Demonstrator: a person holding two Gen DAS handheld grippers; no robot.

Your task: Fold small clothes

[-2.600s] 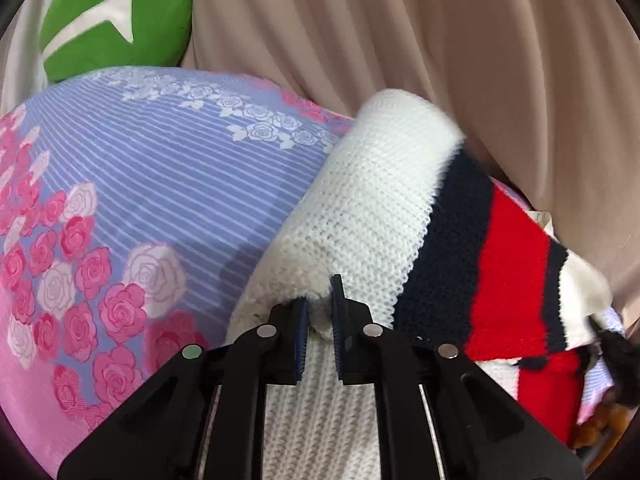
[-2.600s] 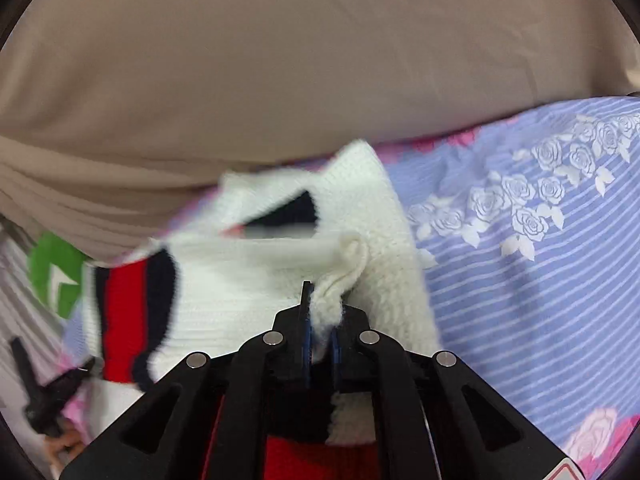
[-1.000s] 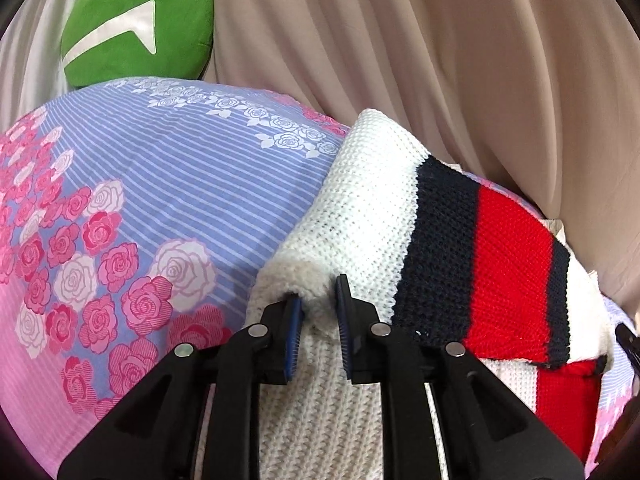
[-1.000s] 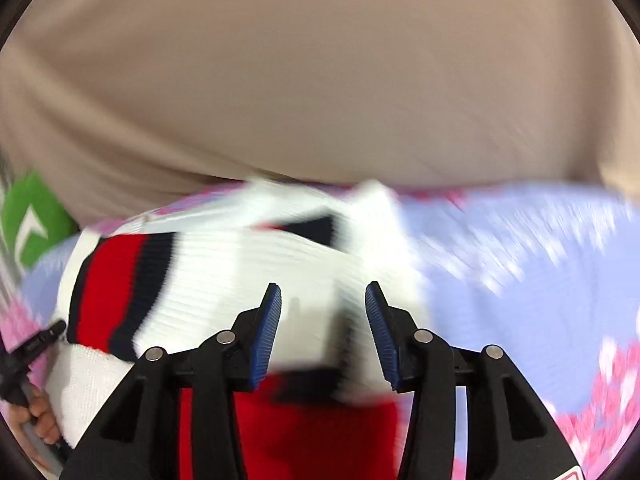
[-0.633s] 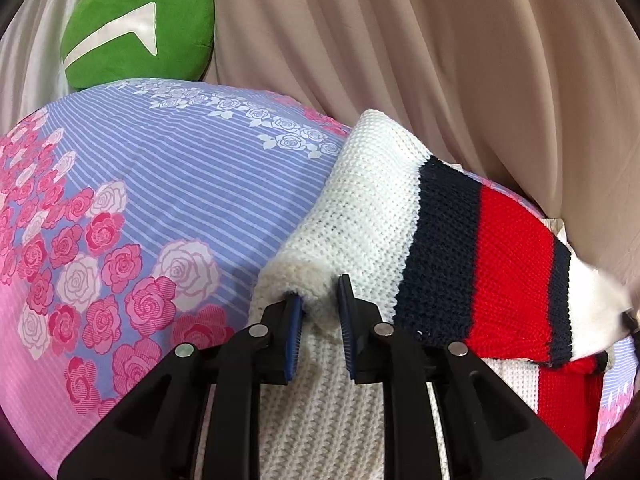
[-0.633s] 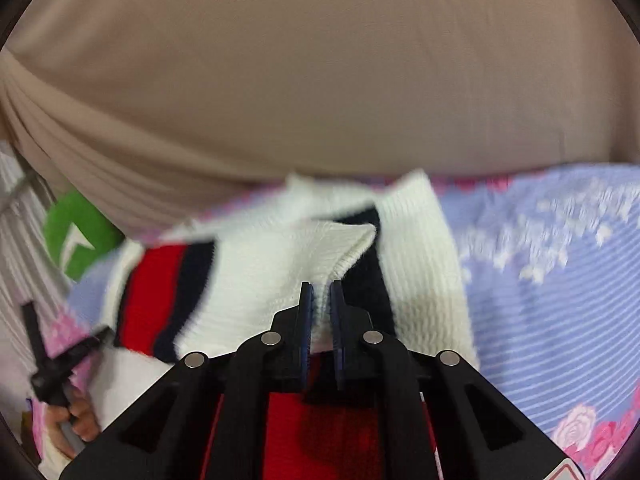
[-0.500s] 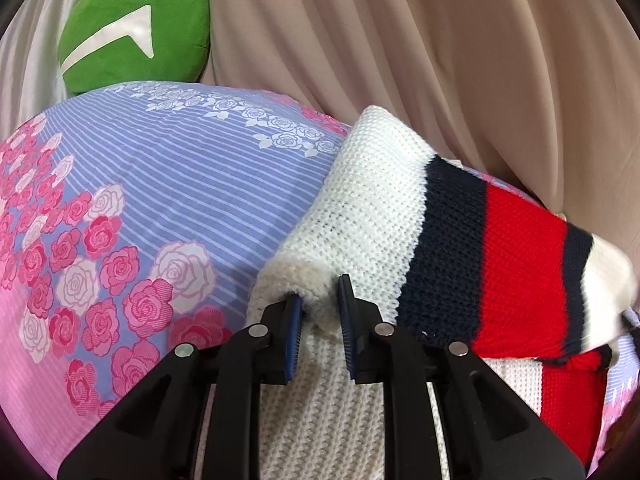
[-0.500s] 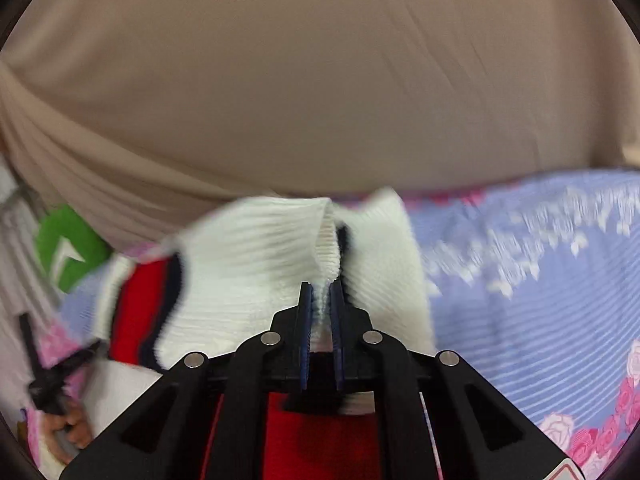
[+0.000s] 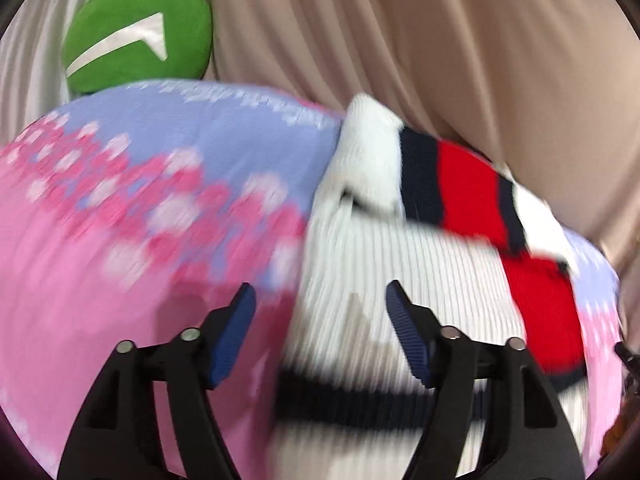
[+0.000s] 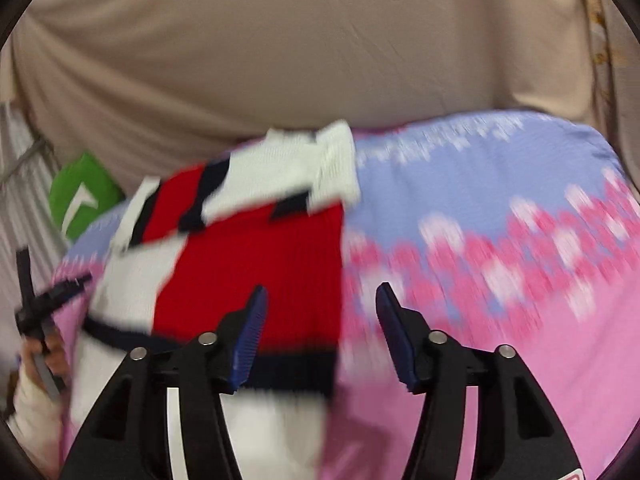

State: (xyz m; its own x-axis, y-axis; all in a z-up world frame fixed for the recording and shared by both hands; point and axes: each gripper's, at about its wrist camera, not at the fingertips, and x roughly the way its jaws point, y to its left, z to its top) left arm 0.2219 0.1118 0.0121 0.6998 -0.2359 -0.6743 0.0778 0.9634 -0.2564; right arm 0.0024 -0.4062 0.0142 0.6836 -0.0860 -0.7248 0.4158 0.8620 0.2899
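Since half a second ago both grippers have let go of the sweater's sleeves and pulled back toward its hem, so more of the garment shows in each view. The left gripper [image 9: 320,332] has its jaws opening, spread wide with nothing pinched; the white body of the sweater [image 9: 384,280] lies below and between them, apparently untouched. The right gripper [image 10: 318,328] is opening too, its jaws apart and hovering over the red panel of the sweater [image 10: 256,264] and the bedsheet [image 10: 500,208] beside it. The sweater lies flat on the floral bedsheet [image 9: 140,200], both striped sleeves folded across its chest near the collar, close to the beige curtain [image 9: 440,40]. A green cushion [image 9: 140,36] sits well apart at the far corner. From here the likely trouble is the sleeves: thick, springy knit may slide or unroll once released, so the fold loosens. If the next grab at the hem takes only the top layer, or the two sides lift unevenly, the fold could skew or the sleeves could spill out. Both views are blurred, so the edges are hard to judge.
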